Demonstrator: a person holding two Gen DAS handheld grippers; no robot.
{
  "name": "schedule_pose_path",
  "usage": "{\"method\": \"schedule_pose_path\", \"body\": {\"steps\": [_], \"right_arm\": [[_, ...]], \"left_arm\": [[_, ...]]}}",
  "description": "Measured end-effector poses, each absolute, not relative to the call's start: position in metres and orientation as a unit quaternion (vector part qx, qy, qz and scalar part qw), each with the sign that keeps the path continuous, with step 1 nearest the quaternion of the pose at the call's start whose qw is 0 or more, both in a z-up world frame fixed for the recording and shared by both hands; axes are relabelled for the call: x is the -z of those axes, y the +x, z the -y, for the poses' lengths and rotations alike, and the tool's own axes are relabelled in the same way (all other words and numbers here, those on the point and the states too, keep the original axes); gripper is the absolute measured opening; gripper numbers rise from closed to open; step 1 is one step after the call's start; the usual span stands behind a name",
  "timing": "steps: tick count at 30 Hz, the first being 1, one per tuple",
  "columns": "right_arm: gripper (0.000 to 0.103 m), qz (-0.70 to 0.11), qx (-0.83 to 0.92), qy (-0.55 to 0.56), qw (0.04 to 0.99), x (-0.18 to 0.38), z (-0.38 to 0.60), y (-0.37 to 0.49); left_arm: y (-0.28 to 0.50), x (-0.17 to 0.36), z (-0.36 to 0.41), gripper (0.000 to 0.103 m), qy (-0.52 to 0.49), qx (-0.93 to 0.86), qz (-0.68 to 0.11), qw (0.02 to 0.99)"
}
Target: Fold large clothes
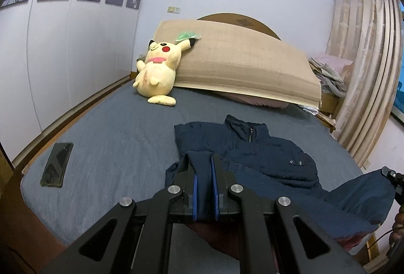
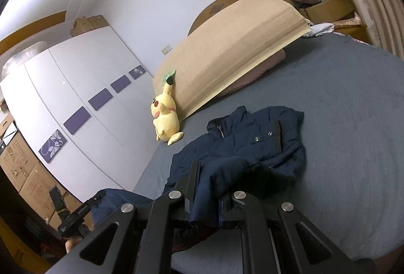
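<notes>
Jacket point(image 1: 265, 155) lies on the bed point(image 1: 113, 127), collar beyond the jaws, hem lifted. Left gripper point(image 1: 204, 160) and right gripper point(image 2: 212, 173) each pinch a hem corner, likely so the bottom can fold up toward the collar

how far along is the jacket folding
Early. Done: the navy jacket lies collar-up on the bed. In hand: the left tool and right tool each clamp its near edge, lifted. Left: nearly every fold; the body is spread and rumpled.
</notes>
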State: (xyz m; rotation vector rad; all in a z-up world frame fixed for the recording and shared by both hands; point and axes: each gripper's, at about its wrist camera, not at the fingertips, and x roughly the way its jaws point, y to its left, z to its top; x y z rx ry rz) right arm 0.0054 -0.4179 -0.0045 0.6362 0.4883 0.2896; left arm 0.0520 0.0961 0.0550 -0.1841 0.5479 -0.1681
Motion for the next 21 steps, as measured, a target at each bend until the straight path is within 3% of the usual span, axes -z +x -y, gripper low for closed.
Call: {"method": "schedule_pose_path", "body": {"steps": [21], "right_arm": [[0.011,-0.23,-0.124,0.301,0.917,-0.005,0.422,0.052]], "left_arm": [[0.103,-0.062,-0.083,0.01,-0.079,0.071,-0.266,0.958]]}}
